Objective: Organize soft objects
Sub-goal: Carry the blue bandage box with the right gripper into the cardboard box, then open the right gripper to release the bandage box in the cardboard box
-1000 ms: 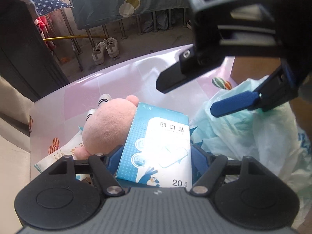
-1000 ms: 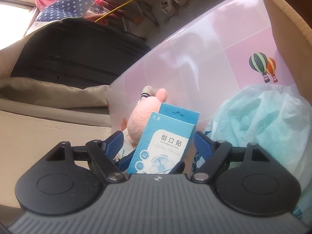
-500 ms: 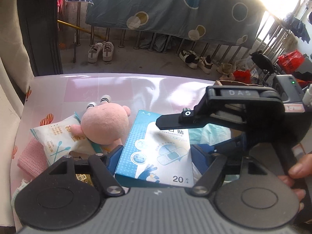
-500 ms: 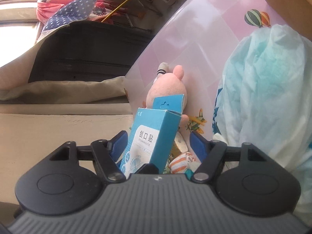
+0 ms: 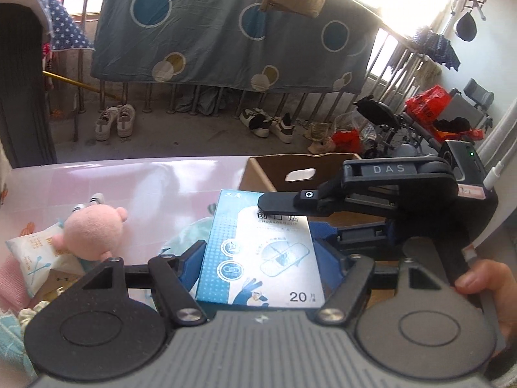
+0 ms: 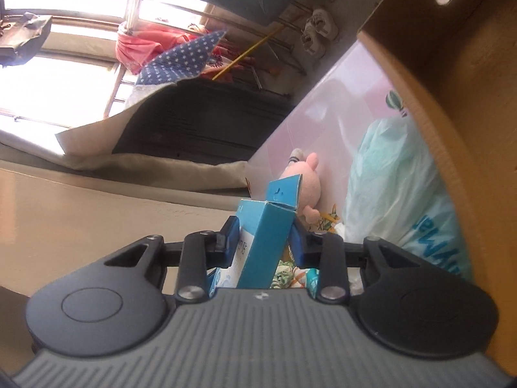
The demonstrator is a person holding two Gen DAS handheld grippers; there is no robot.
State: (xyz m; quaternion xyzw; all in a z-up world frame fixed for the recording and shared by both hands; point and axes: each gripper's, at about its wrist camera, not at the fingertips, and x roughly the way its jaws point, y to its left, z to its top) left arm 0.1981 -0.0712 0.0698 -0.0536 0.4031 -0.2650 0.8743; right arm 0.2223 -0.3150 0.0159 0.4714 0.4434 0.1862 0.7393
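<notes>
A blue and white bandage box (image 5: 258, 252) is clamped flat between the fingers of my left gripper (image 5: 258, 255), held above the pink table. My right gripper (image 6: 263, 242) is turned on its side and its jaws are shut on the same box (image 6: 268, 229) across its thin faces; its black body (image 5: 397, 190) reaches in from the right in the left wrist view. A pink plush toy (image 5: 92, 229) lies on the table at the left and shows beyond the box in the right wrist view (image 6: 305, 177).
A cardboard box (image 5: 287, 171) with a handle slot stands behind the grippers, its wall (image 6: 452, 123) close on the right. A pale green plastic bag (image 6: 397, 194) lies beside it. A cotton-swab packet (image 5: 35, 255) and pink cloth (image 5: 8, 284) lie left.
Both grippers have lifted and tilted up with the bandage box. My right gripper has rolled onto its side and closed on the box. The cardboard box has come into view.
</notes>
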